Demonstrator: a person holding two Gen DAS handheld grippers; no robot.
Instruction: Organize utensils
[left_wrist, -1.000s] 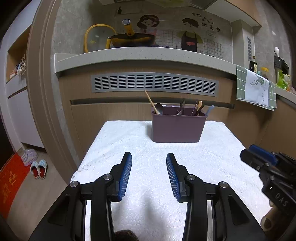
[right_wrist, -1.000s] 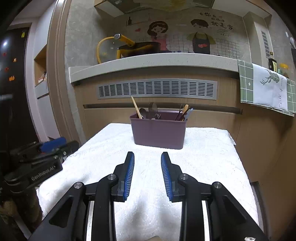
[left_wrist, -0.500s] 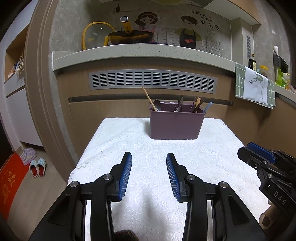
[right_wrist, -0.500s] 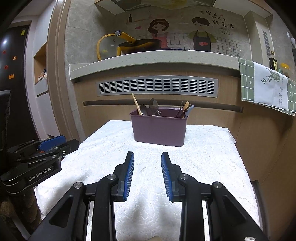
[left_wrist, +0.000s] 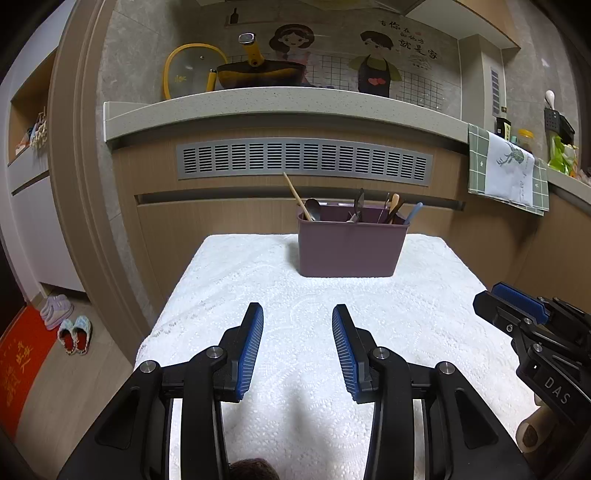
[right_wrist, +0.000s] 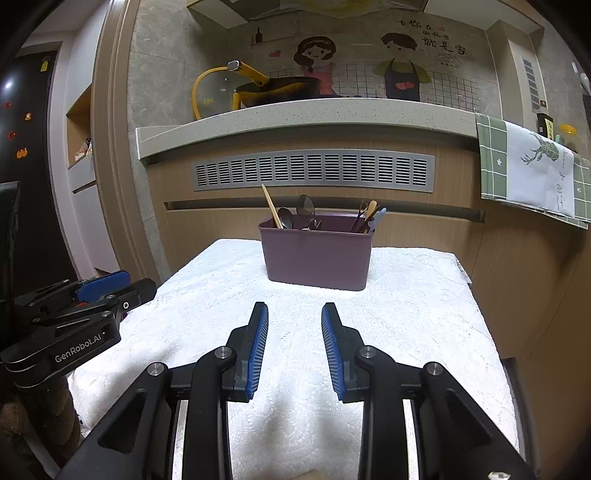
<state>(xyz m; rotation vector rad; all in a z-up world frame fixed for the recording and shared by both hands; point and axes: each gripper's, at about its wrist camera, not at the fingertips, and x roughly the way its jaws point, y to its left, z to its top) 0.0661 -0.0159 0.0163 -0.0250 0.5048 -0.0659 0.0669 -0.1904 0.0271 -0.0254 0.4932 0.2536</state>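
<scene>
A purple utensil bin (left_wrist: 349, 247) stands at the far side of the white-cloth table (left_wrist: 258, 280); it also shows in the right wrist view (right_wrist: 317, 254). Several utensils stand in it: a wooden chopstick (left_wrist: 294, 195), spoons (right_wrist: 306, 208), and dark and wooden handles (left_wrist: 393, 208). My left gripper (left_wrist: 297, 314) is open and empty, above the cloth well short of the bin. My right gripper (right_wrist: 294, 312) is open and empty, also short of the bin. Each gripper shows at the edge of the other's view: the right one (left_wrist: 517, 306), the left one (right_wrist: 110, 288).
A kitchen counter (left_wrist: 288, 103) with a yellow-handled pan (left_wrist: 258, 70) and a glass lid runs behind the table. A green-and-white towel (left_wrist: 509, 170) hangs at the right. Slippers (left_wrist: 74, 332) and a red mat lie on the floor at the left.
Both grippers have drawn back a little and tilted down slightly; the bin looks a bit lower and farther. Both stay open and empty.
</scene>
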